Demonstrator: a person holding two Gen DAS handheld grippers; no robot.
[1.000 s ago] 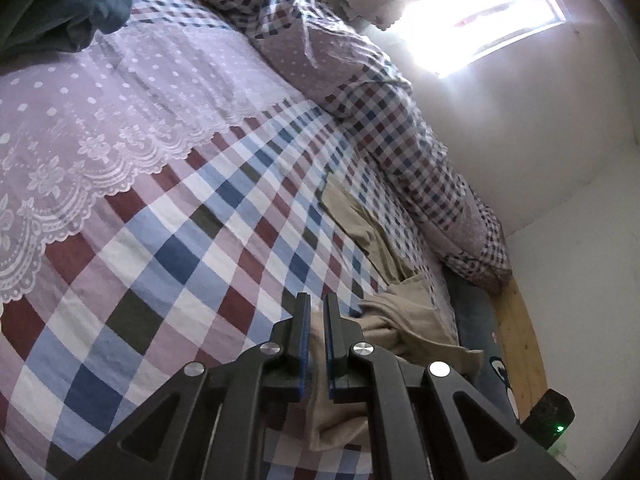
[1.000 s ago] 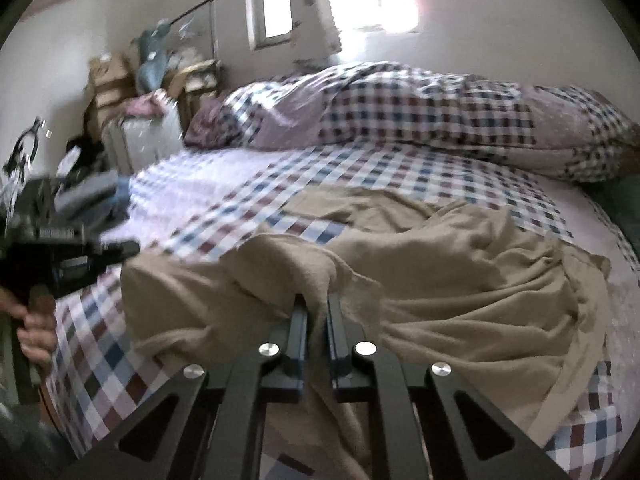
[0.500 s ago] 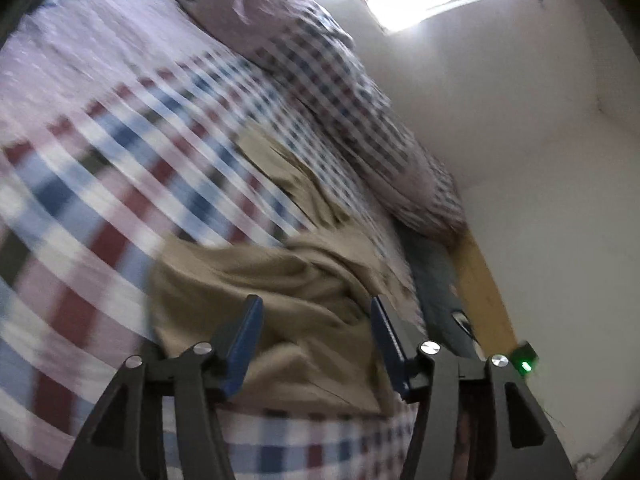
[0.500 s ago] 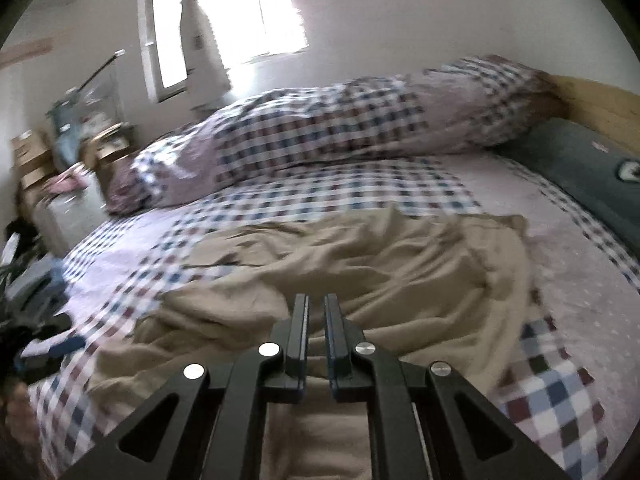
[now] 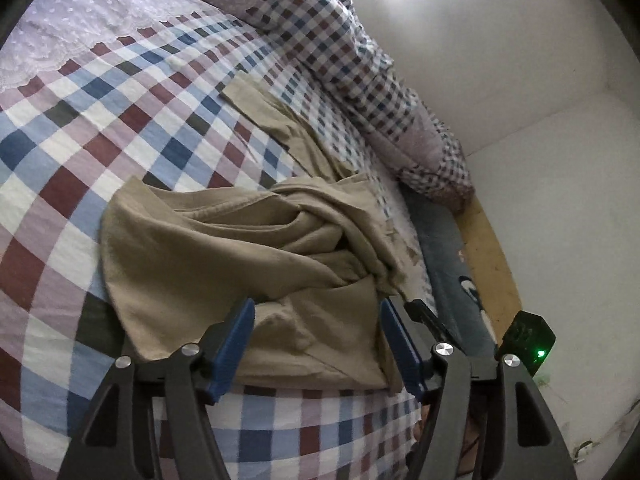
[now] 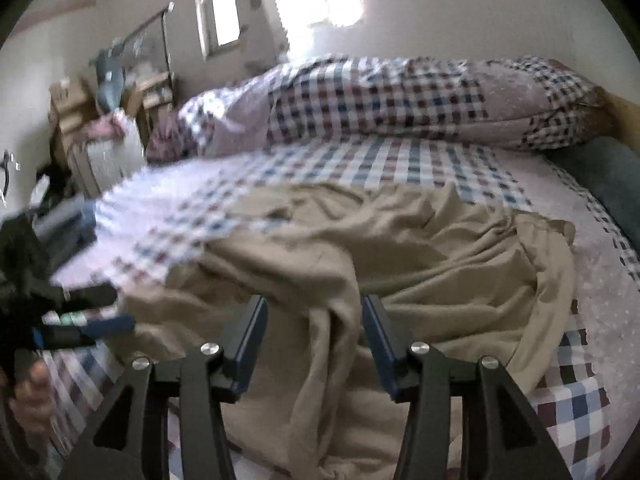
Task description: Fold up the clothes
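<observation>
We hold both tools spread wide and empty over a rumpled tan garment (image 5: 224, 256) on the checked bed (image 5: 80, 128) — left tool (image 5: 316, 320) at its near hem, right tool (image 6: 314, 328) astride a raised ridge, the cloth's length running away toward the rolled quilt (image 6: 400, 100).

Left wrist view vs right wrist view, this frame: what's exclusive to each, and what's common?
Left wrist only: the black box with a green light beside the bed, and the lace-edged lilac cloth at the far end.

Right wrist only: the cluttered shelf by the window, the left gripper seen from outside at the garment's left edge, and the hand holding it.

Both: the rumpled tan garment on the checked sheet, the rolled checked duvet along the wall, and each camera's own gripper open, right gripper included.
</observation>
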